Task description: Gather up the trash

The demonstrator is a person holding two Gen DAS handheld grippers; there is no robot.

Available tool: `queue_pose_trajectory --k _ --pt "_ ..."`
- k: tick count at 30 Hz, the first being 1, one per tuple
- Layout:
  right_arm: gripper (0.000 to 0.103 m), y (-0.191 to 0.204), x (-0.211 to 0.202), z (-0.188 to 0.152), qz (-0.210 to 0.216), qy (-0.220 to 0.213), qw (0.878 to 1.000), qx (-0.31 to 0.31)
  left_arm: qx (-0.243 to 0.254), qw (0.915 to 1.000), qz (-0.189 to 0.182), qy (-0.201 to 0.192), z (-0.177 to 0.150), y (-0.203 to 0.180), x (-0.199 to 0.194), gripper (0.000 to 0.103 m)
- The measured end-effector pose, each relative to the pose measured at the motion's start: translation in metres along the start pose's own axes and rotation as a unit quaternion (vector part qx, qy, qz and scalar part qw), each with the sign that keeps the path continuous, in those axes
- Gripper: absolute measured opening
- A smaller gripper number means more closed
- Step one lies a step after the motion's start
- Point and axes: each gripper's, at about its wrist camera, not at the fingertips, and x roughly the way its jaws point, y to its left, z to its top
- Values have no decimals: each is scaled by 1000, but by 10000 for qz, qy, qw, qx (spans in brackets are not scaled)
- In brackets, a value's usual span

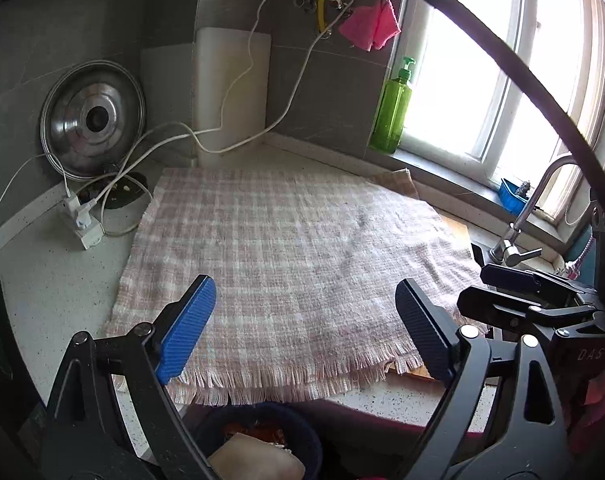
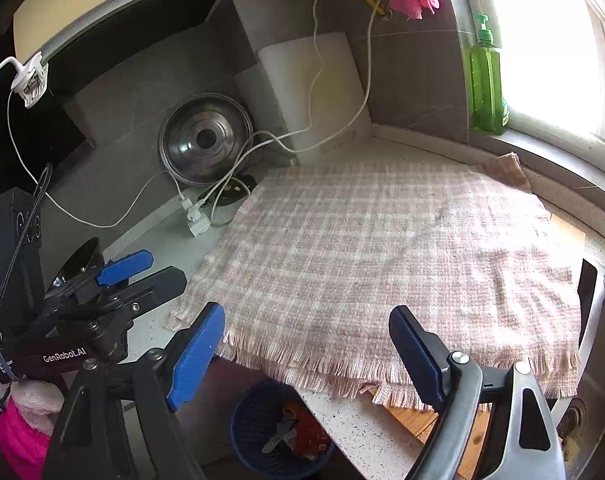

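A blue mesh waste basket (image 2: 258,432) stands on the floor below the counter's front edge, with red and grey scraps of trash (image 2: 302,432) inside. In the left wrist view the basket (image 1: 262,440) shows at the bottom, holding pale and brown trash (image 1: 258,460). My left gripper (image 1: 302,320) is open and empty above the front of a pink plaid cloth (image 1: 294,256). My right gripper (image 2: 306,348) is open and empty over the cloth's fringed front edge (image 2: 382,240). The left gripper also shows at the left of the right wrist view (image 2: 114,280).
The cloth covers a wooden board (image 2: 422,424) on the speckled counter (image 1: 62,288). A steel pot lid (image 1: 92,120), white cutting boards (image 1: 234,88), a power strip with cables (image 1: 82,224), a green soap bottle (image 1: 394,108) and a tap (image 1: 518,240) ring the counter.
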Motion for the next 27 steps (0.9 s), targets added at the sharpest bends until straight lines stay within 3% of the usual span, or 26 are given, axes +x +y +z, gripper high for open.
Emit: queue_pose_trajectory --k 4,9,11,15,27 --pt "97 -4 -9 12 -5 -247 9997 -4 4 9999 -6 -108 12 -6 -2 93" --pt "101 -5 -18 22 -55 -485 9988 -94 -44 9995 -27 -296 24 -11 -9 93" --pt "102 -5 -20 24 -60 -562 9984 -83 -48 9993 6 -368 29 -13 -12 103" --pt "103 -8 -25 29 -31 -647 9979 -44 -121 9981 11 -610 37 -14 -20 103" --pt "103 -9 -32 33 -5 -787 9969 10 -123 9975 44 -700 45 -18 -28 103"
